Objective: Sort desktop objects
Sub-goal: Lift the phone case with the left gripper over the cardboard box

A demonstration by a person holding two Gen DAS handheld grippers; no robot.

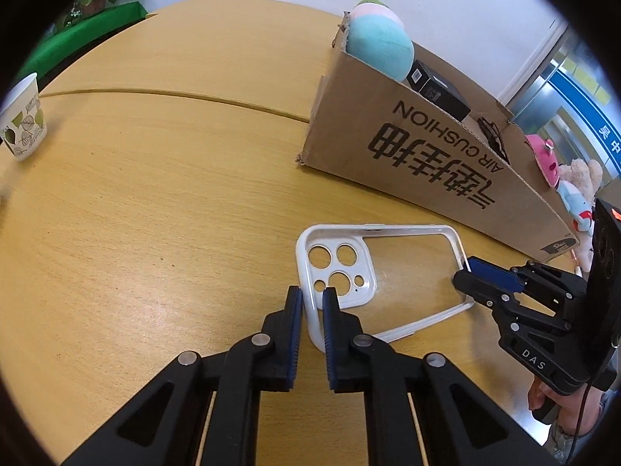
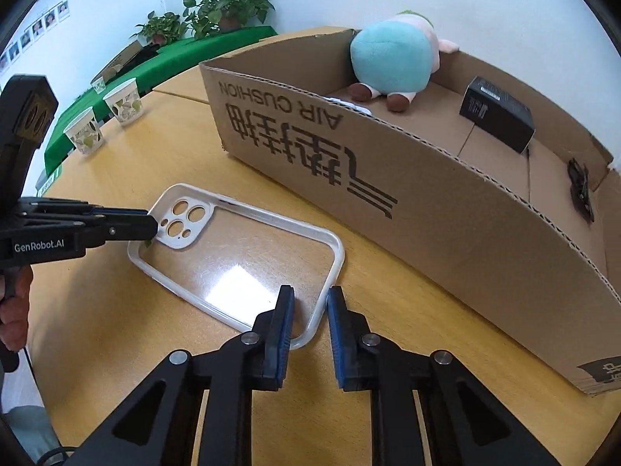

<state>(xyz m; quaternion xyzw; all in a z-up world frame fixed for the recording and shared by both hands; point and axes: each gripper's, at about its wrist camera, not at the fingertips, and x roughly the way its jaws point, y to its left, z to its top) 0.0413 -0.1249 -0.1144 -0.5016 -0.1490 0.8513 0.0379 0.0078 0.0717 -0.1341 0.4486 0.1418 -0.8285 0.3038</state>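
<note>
Phone case (image 1: 382,268) lies flat on the table (image 1: 155,213), long axis running between both grippers: left gripper (image 1: 312,297) jaws clamped on its camera end, right gripper (image 2: 308,303) jaws on the opposite rim (cardboard box (image 2: 388,194) just beyond).

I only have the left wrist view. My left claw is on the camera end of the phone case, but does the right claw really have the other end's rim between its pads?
Observer: Yes. In the right wrist view the right claw straddles the end rim of the phone case, one pad inside and one outside.
Operator: Is there bare floor inside the cardboard box to drop it on?
Observer: Yes. The floor of the cardboard box is bare between the plush toy and the small black box.
</note>
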